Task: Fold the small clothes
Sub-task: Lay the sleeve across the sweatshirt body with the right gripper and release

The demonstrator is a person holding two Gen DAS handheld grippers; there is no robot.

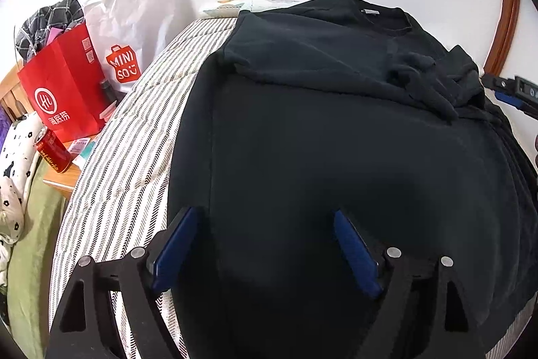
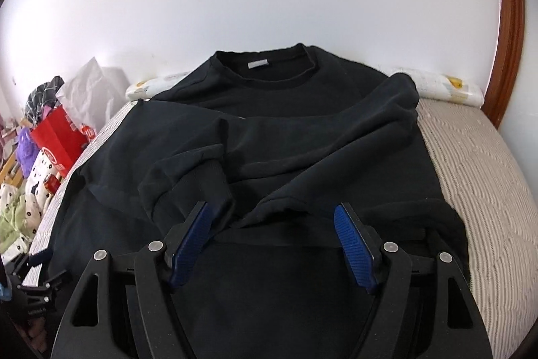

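Observation:
A black long-sleeved sweatshirt lies spread on the striped bed cover, its collar with a grey label towards the wall. Both sleeves are laid across its chest. The cuff of one sleeve rests just beside the left finger of my right gripper. That gripper is open and low over the shirt's middle, its blue pads pressing nothing. My left gripper is open over the shirt's near left part, close to its side edge. Each gripper shows at the edge of the other's view.
A red paper bag, a white Miniso bag and a red can stand on a wooden bedside table left of the bed. A pillow lies against the white wall. A wooden frame rises at right. Bare cover lies right of the shirt.

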